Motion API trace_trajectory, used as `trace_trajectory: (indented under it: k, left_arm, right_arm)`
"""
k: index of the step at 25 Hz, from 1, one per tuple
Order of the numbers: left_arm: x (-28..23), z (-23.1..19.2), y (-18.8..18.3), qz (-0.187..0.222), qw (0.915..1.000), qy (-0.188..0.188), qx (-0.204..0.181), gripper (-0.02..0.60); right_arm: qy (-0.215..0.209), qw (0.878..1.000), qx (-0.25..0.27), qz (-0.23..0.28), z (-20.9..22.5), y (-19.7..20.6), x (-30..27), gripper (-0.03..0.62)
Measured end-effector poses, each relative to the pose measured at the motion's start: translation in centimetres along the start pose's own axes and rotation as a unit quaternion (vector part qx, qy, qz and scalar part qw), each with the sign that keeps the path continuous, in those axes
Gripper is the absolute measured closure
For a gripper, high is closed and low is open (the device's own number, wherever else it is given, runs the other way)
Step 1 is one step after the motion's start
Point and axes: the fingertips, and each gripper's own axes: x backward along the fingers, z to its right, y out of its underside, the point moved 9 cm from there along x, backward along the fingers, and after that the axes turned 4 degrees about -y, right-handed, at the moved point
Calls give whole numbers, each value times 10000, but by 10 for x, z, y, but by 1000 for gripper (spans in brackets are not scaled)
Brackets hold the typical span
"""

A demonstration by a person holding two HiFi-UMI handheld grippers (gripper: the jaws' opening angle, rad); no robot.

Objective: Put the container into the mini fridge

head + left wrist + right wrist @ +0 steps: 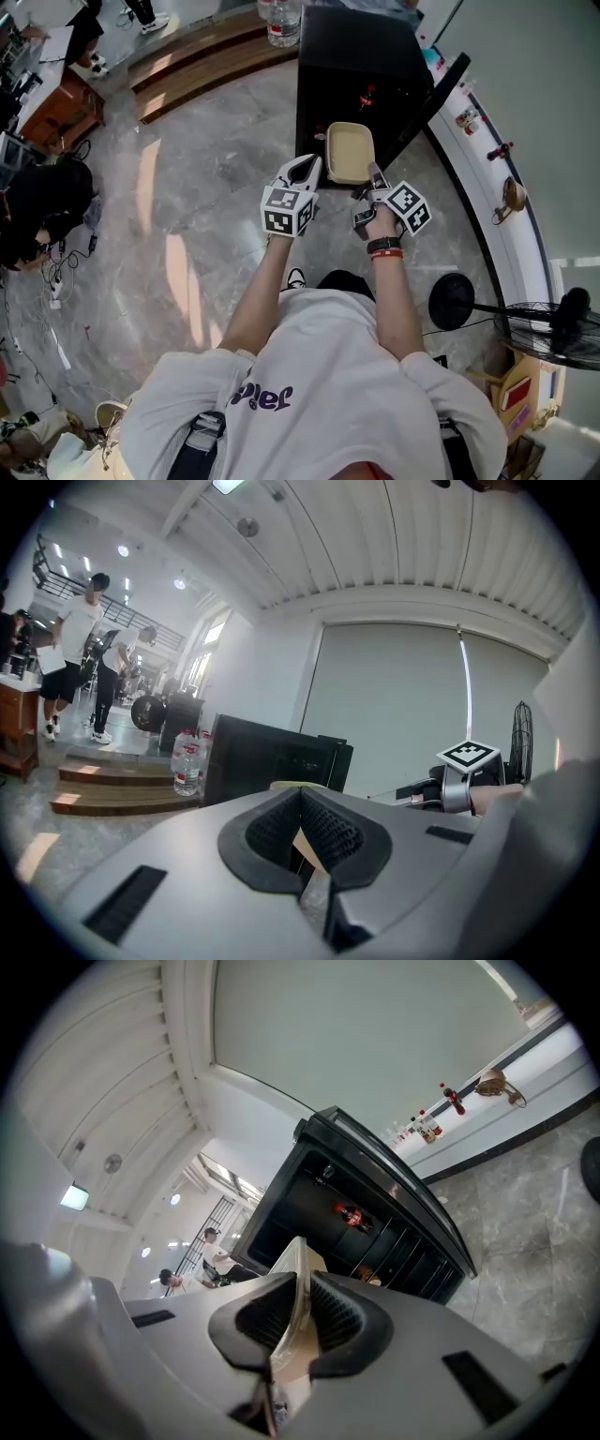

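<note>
Head view: container (349, 153) between both tongs (313, 163) (375, 174)

Both arms extended forward; left hand-held gripper (312, 164) and right hand-held gripper (374, 172) each clamping container (349, 150) rim.

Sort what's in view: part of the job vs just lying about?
Job:
- container, gripped by the left gripper and the right gripper
- mini fridge, with its door open

Lying about:
- water bottles
- fan
- ornaments
</note>
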Motion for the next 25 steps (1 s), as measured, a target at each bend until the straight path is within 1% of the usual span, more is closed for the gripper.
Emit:
trace_trajectory:
  k: [4, 7, 13, 18, 25]
  left_arm:
    - [-13, -12, -1, -10, 9999, 3, 104, 561]
    - [-24, -14, 3, -44, 9999, -13, 104, 561]
    - [-61, -22, 10, -60, 9999, -56, 102, 561]
    - [-86, -31, 17, -5, 9998, -113, 167, 561]
    - [-99, -45, 36, -139, 9995, -183, 197, 561]
  right_arm:
    - [5, 10000, -64, 73, -1, -5, -16, 536]
    - [-2, 9999, -80, 81, 4, -12, -28, 536]
    - [-85, 9998, -153, -34, 23, -28, -60, 536]
    - [1, 9997, -229, -107, 45, -32, -82, 536]
    - [73, 9995, -245, -158, 64, -29, -105, 536]
